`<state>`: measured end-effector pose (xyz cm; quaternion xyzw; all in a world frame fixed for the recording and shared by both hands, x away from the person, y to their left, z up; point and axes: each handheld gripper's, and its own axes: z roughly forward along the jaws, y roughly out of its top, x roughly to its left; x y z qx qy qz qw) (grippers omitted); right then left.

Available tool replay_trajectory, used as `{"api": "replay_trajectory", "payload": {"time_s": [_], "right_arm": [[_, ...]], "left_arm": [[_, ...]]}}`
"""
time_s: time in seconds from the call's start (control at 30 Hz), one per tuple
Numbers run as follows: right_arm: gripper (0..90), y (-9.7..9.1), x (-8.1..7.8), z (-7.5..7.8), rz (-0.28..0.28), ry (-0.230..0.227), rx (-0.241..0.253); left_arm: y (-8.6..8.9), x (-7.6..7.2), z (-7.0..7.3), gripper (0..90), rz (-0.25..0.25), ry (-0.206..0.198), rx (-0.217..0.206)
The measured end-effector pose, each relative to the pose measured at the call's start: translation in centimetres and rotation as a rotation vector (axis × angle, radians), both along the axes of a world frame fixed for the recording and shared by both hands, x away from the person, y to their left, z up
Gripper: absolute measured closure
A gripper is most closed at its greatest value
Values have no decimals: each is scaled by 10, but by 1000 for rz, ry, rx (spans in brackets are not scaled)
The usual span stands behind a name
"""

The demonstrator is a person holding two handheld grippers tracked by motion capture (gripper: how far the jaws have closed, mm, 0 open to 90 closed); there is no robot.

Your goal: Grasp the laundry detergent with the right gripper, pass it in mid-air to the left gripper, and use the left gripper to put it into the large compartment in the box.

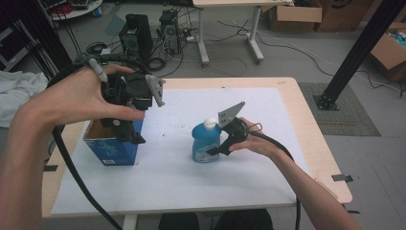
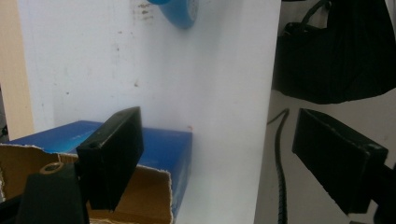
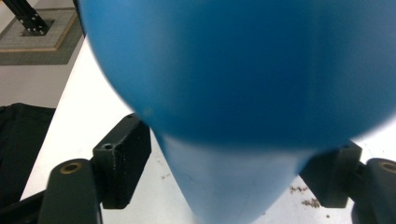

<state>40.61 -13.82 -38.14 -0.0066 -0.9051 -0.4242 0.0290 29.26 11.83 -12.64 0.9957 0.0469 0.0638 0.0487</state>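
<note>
Blue bottle (image 1: 206,142) between right claw (image 1: 215,148) jaws, left claw (image 1: 134,132) over box (image 1: 112,149)

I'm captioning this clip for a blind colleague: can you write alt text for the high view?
A person's right gripper closes around a blue bottle with a white cap on a white table mat. The left gripper hangs open above an open blue box.

Floor beyond — computer towers (image 1: 148,33), cardboard boxes (image 1: 294,17)

No lettering can be read anywhere. The blue cardboard box (image 1: 114,149) carries a small white label on its side, perhaps printed, but too blurred to read.
</note>
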Motion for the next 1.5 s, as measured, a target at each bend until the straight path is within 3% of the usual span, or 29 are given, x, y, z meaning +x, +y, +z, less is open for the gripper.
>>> {"api": "replay_trajectory", "payload": {"time_s": [1.07, 1.3, 1.5], "right_arm": [[411, 4, 0, -4, -23, -11, 22], [416, 4, 0, -5, -20, -5, 31], [437, 3, 1, -6, -1, -26, 50]], "left_arm": [[2, 0, -5, 174, 6, 3, 0], [3, 0, -5, 174, 9, 4, -1], [3, -1, -6, 175, 9, 4, -5]]}}
